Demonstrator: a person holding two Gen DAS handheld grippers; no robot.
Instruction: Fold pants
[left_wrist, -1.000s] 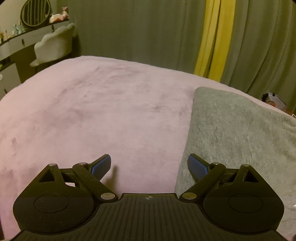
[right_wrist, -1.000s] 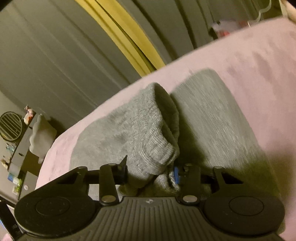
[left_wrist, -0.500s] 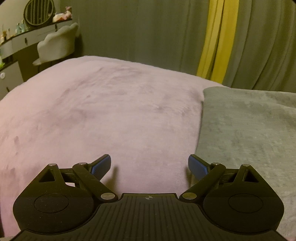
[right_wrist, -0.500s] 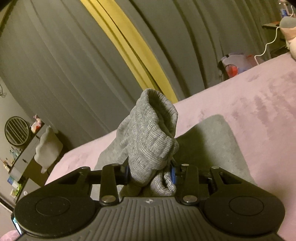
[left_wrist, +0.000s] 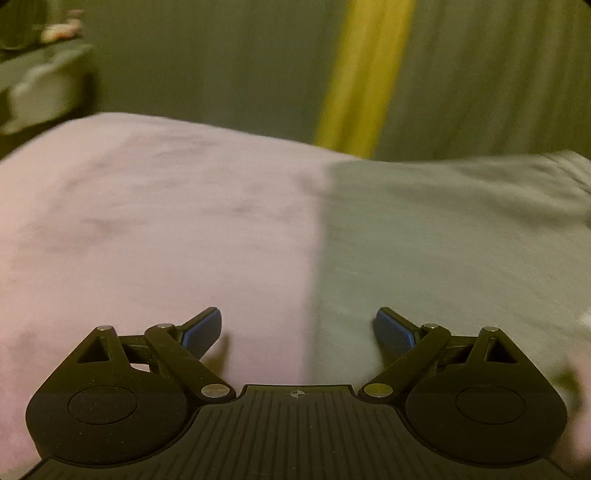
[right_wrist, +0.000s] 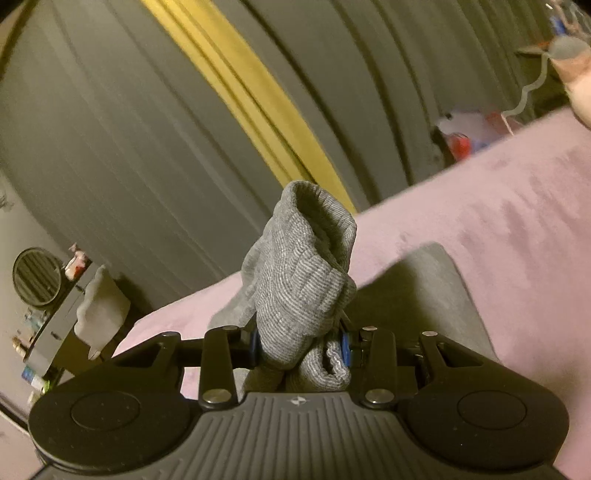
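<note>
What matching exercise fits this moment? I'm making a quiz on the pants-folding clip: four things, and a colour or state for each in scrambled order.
Things:
1. left tool
2. right tool
3. bed cover
4. curtain stripe

Colour or state:
A. yellow
B. shut on the ribbed cuff of the grey pants
C. pink
D. open, holding nothing

Pairs: 1-D, 2-B, 3-C, 4-A

No legible text, label, brand name or number is shown in either view. Only a small crosshair mark is seen moulded on the left gripper (left_wrist: 298, 334) body, and a small emblem on the right gripper (right_wrist: 300, 349) body.
</note>
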